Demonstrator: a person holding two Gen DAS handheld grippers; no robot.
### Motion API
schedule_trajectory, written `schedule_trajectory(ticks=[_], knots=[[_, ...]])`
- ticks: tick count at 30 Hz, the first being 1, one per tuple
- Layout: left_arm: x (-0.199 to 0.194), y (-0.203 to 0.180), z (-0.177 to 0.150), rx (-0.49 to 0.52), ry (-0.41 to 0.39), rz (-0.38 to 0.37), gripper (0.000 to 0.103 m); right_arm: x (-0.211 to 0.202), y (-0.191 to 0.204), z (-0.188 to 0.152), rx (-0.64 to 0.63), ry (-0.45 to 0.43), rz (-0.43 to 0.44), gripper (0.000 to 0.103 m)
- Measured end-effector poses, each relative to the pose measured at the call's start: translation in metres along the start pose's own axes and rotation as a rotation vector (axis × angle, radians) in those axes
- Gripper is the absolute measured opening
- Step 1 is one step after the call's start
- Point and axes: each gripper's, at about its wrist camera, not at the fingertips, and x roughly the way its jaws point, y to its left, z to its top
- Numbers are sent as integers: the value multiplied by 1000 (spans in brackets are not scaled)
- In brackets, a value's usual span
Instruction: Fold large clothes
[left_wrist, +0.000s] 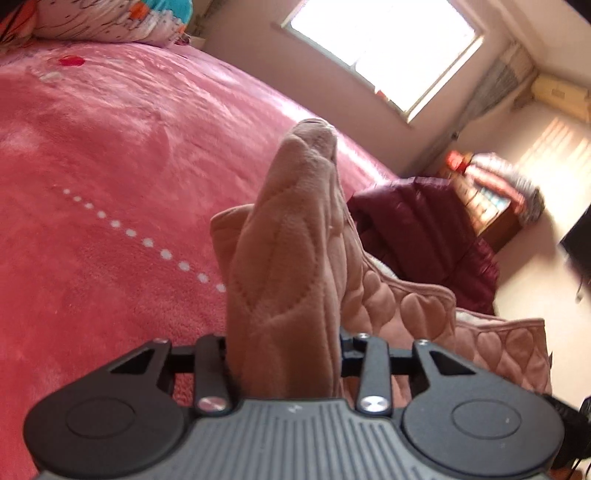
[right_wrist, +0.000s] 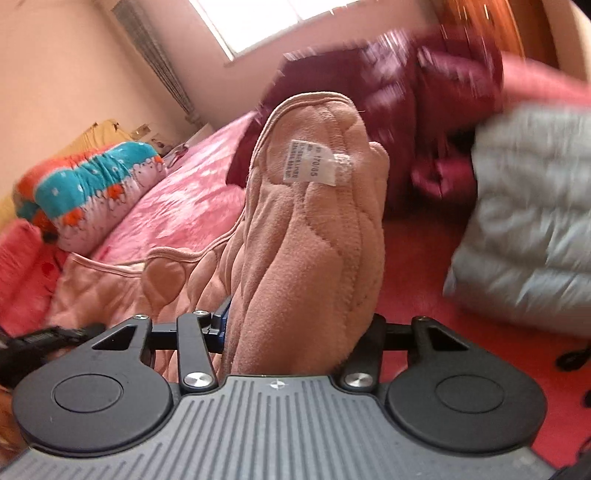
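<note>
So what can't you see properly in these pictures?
- Left gripper fingers: left view, bunched pink garment covers them.
- Right gripper fingers: right view, same garment covers them.
- Label print: right view, too small.
- Maroon jacket and grey jacket: right view, motion blur.
- Garment's whole shape: both views, cut off by edges.

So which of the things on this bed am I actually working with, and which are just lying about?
In the job:
- pink quilted garment, bunched in both grippers
- left gripper
- right gripper
- pink bedspread, the folding surface

Lying about:
- maroon puffer jacket
- grey puffer jacket
- patterned bedding roll
</note>
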Motion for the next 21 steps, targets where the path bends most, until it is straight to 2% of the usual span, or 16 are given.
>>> schedule_trajectory(ticks=[4,8,11,15,21], knots=[[-22,10,0,-38,-43,-52,35,-15,41,-4,-134,-79,-70,56],[-44,20,11,-55,-103,-60,35,-20,84,-1,-263,-141,-102,54],[-70,42,23,-92,-180,-44,34,-14,115,6,-312,-159,-72,54],[-111,80,39,-145,-309,18,34,23,175,21,-390,-182,11,54],[-168,146,56,-237,-496,188,35,102,276,34,-508,-160,171,53]])
